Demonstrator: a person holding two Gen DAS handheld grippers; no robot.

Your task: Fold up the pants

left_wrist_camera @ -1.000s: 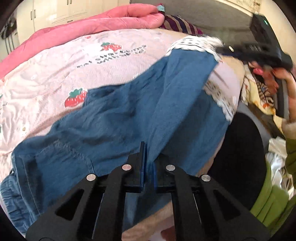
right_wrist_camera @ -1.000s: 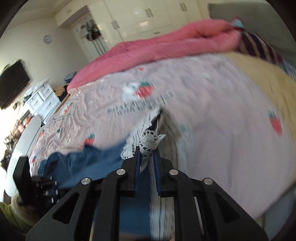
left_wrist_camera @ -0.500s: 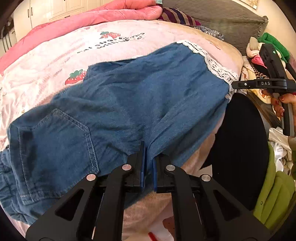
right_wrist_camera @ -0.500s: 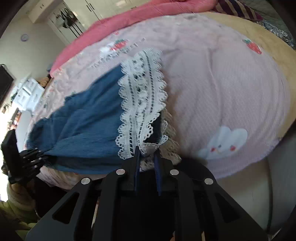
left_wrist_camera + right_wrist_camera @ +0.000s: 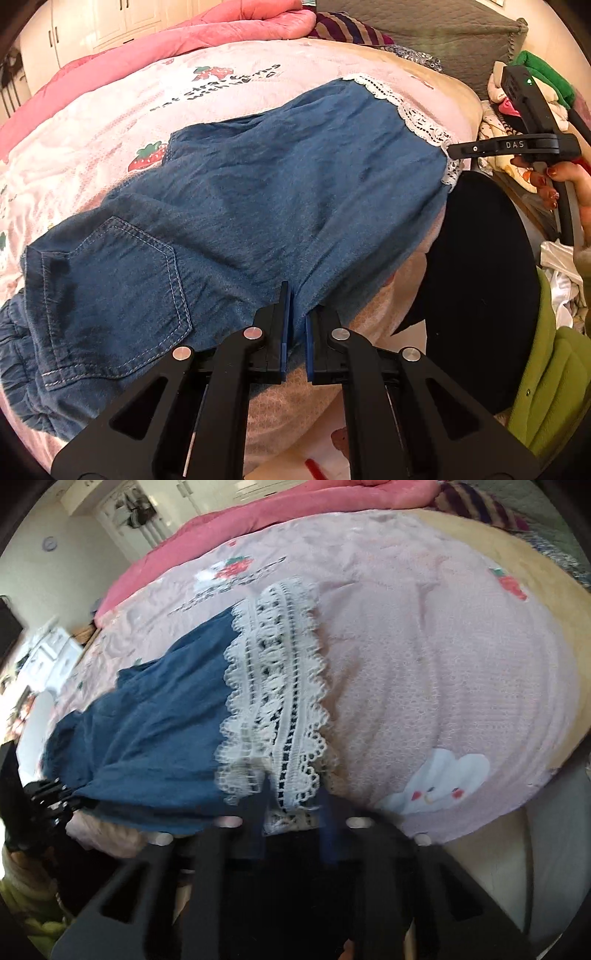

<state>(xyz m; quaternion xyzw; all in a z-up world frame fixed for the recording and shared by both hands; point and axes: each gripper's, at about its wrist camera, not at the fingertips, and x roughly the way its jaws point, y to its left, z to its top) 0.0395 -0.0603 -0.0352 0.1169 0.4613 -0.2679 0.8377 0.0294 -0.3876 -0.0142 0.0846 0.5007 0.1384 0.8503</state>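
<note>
The pants (image 5: 236, 206), soft thin denim that looked light and floppy, lay spread on the bed (image 5: 110, 122), best gripped at seams or the lace hem (image 5: 277, 686). The left gripper (image 5: 294, 332) had jaws narrowed on the near edge; the right gripper (image 5: 291, 823) pinched the lace.

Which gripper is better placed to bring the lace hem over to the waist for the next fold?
Probably the right gripper: it pinches the lace hem of the pants at the bed edge. The left gripper grips the denim mid-length and can anchor it.
</note>
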